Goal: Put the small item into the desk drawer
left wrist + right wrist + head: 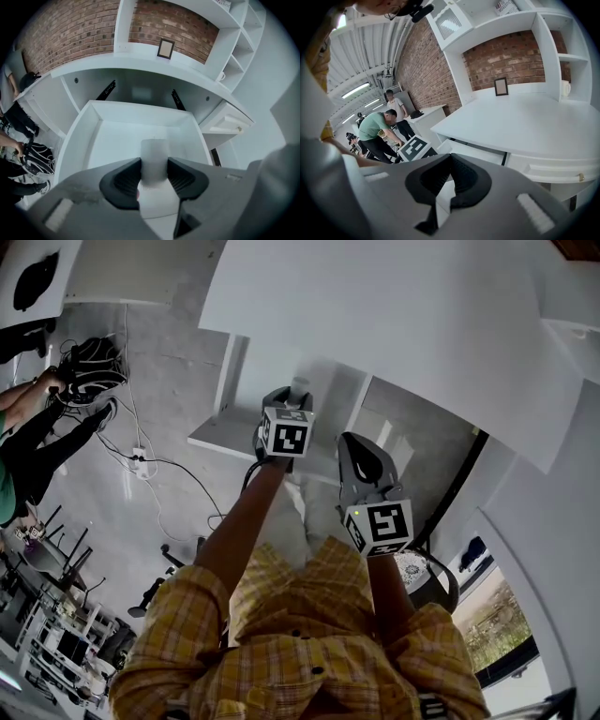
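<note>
Under white bench, open drawer at twelve o'clock. Left gripper: fingers clamped on small white cylinder, above drawer floor. Right gripper, at four o'clock: fingers together, empty. Placing step, likely; next calls for lowering, then parting fingers.

We're in an open workshop-style office: white desk and shelves on a brick wall, strip lights, cables over the floor, people nearby.
</note>
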Demonstrator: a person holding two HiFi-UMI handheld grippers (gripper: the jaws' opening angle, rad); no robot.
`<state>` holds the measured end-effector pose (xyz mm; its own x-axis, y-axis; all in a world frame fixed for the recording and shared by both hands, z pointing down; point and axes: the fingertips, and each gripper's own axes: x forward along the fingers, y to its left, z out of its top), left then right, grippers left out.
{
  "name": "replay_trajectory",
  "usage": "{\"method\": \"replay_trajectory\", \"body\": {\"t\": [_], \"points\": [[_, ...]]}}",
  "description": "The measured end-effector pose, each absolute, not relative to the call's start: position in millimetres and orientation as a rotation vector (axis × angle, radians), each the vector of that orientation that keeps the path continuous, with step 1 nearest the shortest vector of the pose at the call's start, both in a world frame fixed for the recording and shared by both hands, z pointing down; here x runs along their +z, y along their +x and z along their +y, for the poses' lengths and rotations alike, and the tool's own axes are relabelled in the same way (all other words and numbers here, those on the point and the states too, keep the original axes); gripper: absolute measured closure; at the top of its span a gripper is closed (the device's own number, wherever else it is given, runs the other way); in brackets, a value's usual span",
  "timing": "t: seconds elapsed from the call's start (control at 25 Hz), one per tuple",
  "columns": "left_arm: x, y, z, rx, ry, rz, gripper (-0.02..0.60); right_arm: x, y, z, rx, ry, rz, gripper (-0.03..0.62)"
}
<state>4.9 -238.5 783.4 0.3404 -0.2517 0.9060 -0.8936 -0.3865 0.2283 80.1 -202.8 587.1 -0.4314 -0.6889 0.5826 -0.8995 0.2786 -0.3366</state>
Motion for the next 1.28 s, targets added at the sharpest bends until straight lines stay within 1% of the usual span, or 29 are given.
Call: {"method": "replay_trajectory", "body": {"t": [0.52,1.28], "points": [[836,8,-232,1.157,1.736,-0.935,0.402,607,88,-196,0.967,1.448,-2.199,0.594],[871,8,-227,1.183,1.676,-0.937,0.403,619,97,-186,0.988,1.456,-2.175,0.594]]}}
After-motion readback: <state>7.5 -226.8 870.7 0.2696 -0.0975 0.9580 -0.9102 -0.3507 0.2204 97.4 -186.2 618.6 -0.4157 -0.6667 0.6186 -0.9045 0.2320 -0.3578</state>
